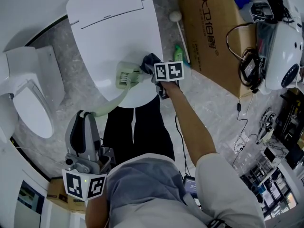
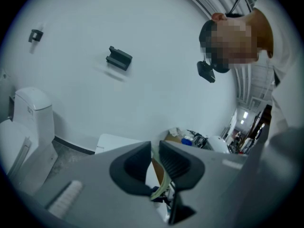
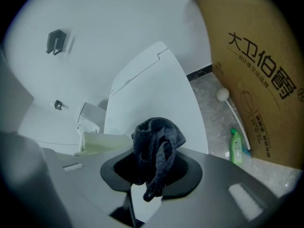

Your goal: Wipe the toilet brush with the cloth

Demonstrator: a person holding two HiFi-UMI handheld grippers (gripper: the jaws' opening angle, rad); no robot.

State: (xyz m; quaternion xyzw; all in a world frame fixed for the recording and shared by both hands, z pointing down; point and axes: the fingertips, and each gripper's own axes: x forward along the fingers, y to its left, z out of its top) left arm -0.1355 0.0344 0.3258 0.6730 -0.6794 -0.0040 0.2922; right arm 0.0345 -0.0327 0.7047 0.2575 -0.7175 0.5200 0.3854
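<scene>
The toilet brush has a pale green head (image 1: 124,76) and a curved pale green handle (image 1: 110,106). In the head view my left gripper (image 1: 86,115) sits low at the left, shut on the lower end of that handle. A thin strip of the handle (image 2: 164,190) shows between its nearly closed jaws. My right gripper (image 1: 153,70) is shut on a dark grey cloth (image 1: 149,61), bunched right beside the brush head. In the right gripper view the cloth (image 3: 156,144) hangs out of the jaws, with the brush head (image 3: 102,141) just to its left.
A large white toilet lid (image 1: 114,27) lies under the brush head. Another toilet (image 1: 28,103) stands at the left. A cardboard box (image 1: 209,27), a green bottle (image 1: 179,53) and a white round-tipped stick (image 1: 175,17) are at the right. Cables and equipment (image 1: 280,51) crowd the far right.
</scene>
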